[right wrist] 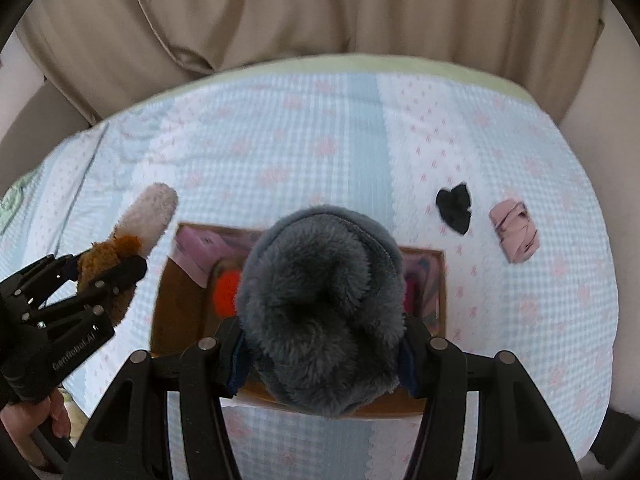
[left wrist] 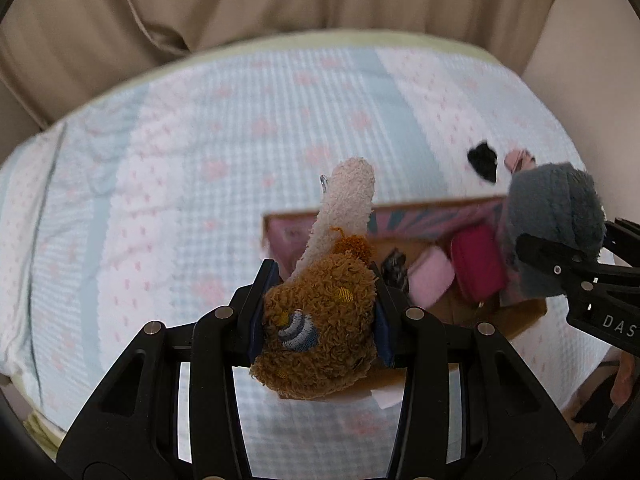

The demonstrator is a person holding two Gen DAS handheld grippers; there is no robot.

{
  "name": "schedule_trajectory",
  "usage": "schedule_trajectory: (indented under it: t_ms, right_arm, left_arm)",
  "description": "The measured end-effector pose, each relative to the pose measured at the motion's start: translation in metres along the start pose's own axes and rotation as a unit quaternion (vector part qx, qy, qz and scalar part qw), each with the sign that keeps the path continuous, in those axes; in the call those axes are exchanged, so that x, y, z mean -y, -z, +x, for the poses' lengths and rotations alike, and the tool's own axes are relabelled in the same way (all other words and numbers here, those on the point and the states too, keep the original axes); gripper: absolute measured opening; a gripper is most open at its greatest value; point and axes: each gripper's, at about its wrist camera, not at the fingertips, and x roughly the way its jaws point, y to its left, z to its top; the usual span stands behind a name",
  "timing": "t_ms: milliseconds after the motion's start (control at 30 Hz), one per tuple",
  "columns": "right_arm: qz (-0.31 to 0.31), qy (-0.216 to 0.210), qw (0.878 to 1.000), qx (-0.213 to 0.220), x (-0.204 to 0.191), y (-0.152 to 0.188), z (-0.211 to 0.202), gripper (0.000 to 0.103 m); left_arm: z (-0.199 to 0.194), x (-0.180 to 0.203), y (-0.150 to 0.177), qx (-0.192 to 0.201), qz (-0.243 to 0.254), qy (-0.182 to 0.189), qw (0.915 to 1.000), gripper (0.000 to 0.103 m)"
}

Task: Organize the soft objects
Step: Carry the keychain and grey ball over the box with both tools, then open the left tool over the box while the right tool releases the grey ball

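Two soft things are in my hands and neither is stowed yet. On the left, my left gripper (left wrist: 318, 316) has its fingers closed on the brown plush toy (left wrist: 320, 328), squeezing its body from both sides. I hold it above the bed (left wrist: 180, 152), at the near left corner of the cardboard box (left wrist: 524, 316). The toy's long axis runs up and away from me, its pale cream end pointing toward the far side of the bed and leaning slightly right.

The box already holds several items, among them a pale pink roll (left wrist: 432, 276) and a magenta one (left wrist: 478, 264), so I judge the sorting well under way.

My right gripper (right wrist: 322, 350) is clamped on the grey fluffy slipper (right wrist: 320, 304), held over the middle of the box, toe pointing away from me.

Further right, a black piece (right wrist: 454, 208) and a pink folded piece (right wrist: 514, 230) lie on the bed beyond the box, well apart from it. Those two look like what is left.
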Motion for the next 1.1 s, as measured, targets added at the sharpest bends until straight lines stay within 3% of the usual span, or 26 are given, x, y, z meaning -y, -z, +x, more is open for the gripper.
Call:
schedule_trajectory:
  t_ms: [233, 467, 533, 600, 667, 833, 1100]
  right_arm:
    - [0.007, -0.012, 0.998, -0.06, 0.002, 0.014, 0.052, 0.054]
    - [0.038, -0.032, 0.993, -0.106, 0.016, 0.017, 0.079, 0.056]
    - [0.046, -0.035, 0.991, -0.122, 0.018, 0.016, 0.086, 0.06]
    - [0.057, -0.03, 0.99, -0.128, 0.023, 0.016, 0.091, 0.08]
    - [0.067, -0.029, 0.99, -0.121, 0.029, 0.016, 0.091, 0.102]
    - [0.064, -0.024, 0.991, -0.113, 0.033, 0.022, 0.085, 0.103]
    - [0.057, -0.024, 0.994, -0.089, 0.03, 0.025, 0.063, 0.103]
  left_arm:
    - [0.057, 0.017, 0.015, -0.05, 0.03, 0.015, 0.9982, 0.039]
    - [0.077, 0.033, 0.017, -0.067, 0.065, 0.024, 0.9954, 0.043]
    - [0.079, 0.039, 0.018, -0.072, 0.081, 0.029, 0.9937, 0.058]
    - [0.08, 0.043, 0.021, -0.077, 0.092, 0.027, 0.9925, 0.102]
    - [0.078, 0.046, 0.025, -0.077, 0.097, 0.03, 0.9919, 0.103]
    - [0.078, 0.048, 0.032, -0.087, 0.095, 0.027, 0.9914, 0.103]
    - [0.055, 0.048, 0.032, -0.065, 0.085, 0.024, 0.994, 0.103]
